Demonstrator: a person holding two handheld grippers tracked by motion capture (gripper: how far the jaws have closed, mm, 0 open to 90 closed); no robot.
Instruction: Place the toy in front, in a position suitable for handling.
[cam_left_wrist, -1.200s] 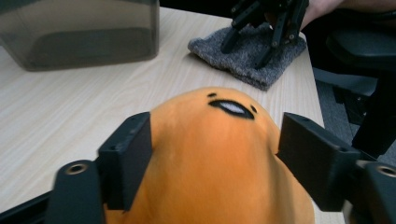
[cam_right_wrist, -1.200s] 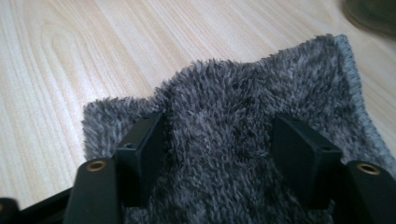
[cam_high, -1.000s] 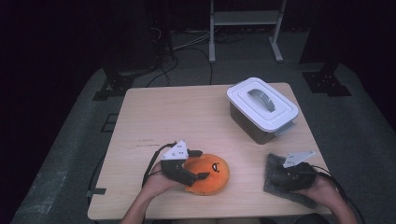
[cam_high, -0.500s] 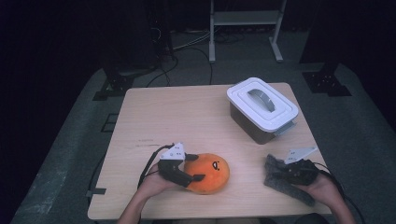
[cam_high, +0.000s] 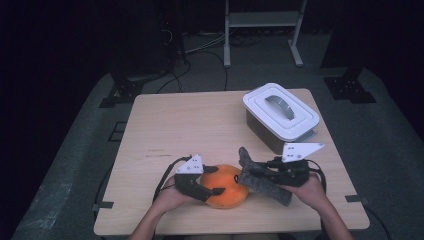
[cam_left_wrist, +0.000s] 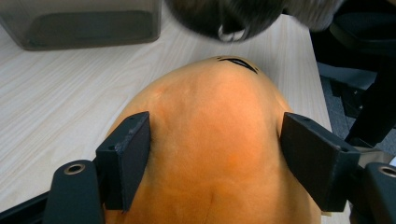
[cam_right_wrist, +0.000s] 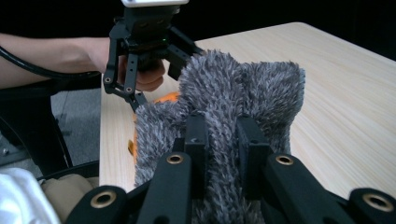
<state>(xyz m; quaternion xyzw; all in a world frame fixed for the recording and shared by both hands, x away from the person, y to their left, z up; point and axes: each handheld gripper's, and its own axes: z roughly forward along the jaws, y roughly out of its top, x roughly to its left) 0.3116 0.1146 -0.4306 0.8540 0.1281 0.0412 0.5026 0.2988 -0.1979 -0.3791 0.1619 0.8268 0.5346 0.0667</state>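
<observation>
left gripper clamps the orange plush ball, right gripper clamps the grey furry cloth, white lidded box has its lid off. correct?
Not the lid: the high view shows the white lidded box closed, lid on. The left gripper clamps the orange plush ball, the right gripper the grey furry cloth.

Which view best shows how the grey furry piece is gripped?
The right gripper view: the right gripper pinches a fold of the grey furry piece between its jaws. The high view shows it whole beside the orange plush, but not the grip. The left gripper view catches a blurred edge at the top.
</observation>
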